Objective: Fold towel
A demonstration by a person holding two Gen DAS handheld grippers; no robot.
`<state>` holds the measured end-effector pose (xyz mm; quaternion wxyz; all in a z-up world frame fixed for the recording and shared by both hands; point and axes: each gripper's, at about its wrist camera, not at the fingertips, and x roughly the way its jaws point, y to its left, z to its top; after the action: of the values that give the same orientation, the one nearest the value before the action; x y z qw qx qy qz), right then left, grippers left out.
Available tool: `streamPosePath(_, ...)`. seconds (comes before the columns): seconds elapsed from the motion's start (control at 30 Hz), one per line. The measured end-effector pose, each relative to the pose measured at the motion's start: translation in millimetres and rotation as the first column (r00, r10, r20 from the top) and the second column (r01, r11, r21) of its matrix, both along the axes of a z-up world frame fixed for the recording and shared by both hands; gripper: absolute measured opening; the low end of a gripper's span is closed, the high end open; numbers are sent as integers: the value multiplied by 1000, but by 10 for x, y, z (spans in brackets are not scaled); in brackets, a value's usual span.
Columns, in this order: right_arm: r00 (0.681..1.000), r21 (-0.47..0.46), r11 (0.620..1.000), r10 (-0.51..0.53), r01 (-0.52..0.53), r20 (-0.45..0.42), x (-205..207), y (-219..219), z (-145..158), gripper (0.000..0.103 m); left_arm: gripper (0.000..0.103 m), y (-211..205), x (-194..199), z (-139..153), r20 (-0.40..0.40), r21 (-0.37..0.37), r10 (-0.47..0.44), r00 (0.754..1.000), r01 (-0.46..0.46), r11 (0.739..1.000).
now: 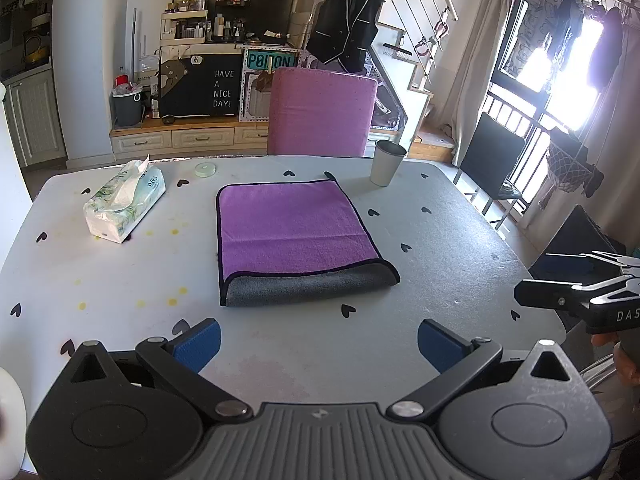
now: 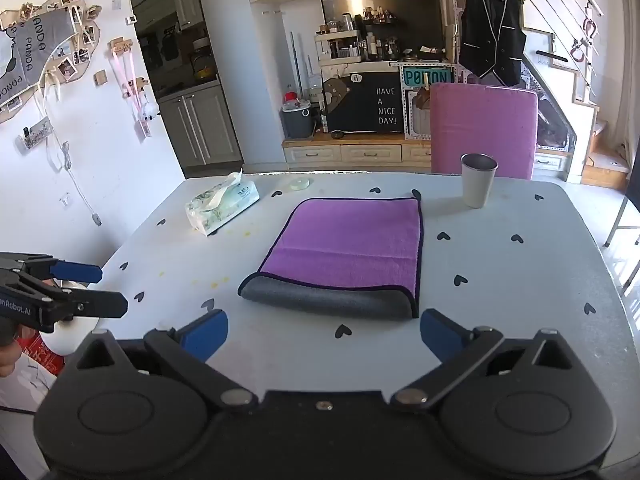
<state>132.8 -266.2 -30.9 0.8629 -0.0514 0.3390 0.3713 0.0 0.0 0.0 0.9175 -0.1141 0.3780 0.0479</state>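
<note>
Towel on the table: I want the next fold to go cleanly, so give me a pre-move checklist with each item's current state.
1. Towel lies flat, already folded once, grey underside showing along the near edge: ok.
2. Left tool open and empty, short of the towel: ok.
3. Right tool open and empty, near the grey edge: ok.
4. Cup stands upright, apart from the towel's far right corner: ok.
5. Tissue pack lies clear of the towel, to its left: ok.
6. Layers aligned at the far edge: cannot tell.
</note>
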Motion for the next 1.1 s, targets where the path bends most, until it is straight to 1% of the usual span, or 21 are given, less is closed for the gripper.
streamPosePath(0.77, 1000, -3, 1000, 1, -1, -4, -11, 6, 37, 102, 103, 0, 0, 0, 1, -1, -1, 1000, 1, 1000)
streamPosePath(0.83, 1000, -2, 1000, 3, -3, -4, 6, 18, -30, 102, 103, 0, -1, 1, 2, 0, 0, 1000, 0, 1000)
streamPosePath(1.1, 1000, 0, 1000, -1, 1, -6, 4, 35, -74, 102, 103, 1, -2, 1, 3, 0, -1, 1000, 1, 1000)
